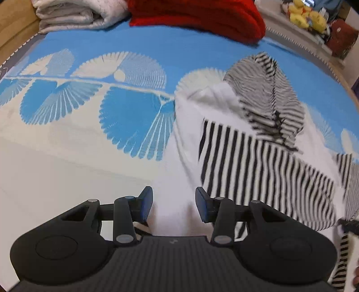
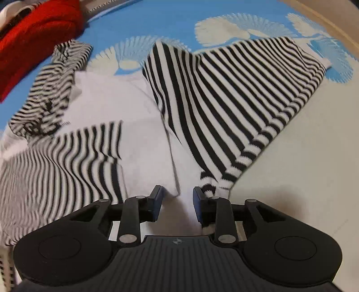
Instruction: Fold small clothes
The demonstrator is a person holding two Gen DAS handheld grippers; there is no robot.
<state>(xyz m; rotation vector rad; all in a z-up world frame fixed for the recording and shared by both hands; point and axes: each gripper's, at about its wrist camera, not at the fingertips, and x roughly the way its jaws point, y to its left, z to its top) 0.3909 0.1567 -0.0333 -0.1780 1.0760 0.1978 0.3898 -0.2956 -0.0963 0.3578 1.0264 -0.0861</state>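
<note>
The striped garment (image 2: 215, 107), black and white with white panels, lies spread on the blue patterned bedspread (image 1: 134, 47), ahead of both claws. The left claw (image 1: 174, 206) is released above its white edge. The right claw (image 2: 177, 203) is released too, one striped corner just beside its right finger.

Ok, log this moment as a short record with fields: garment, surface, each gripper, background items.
garment: black-and-white striped hooded top with white panels, spread out, partly bunched
surface: blue bedspread with white fan-leaf print
left gripper: open, over a white panel
right gripper: open, at the striped hem
background: red folded blanket, white quilted bedding, yellow plush toys
</note>
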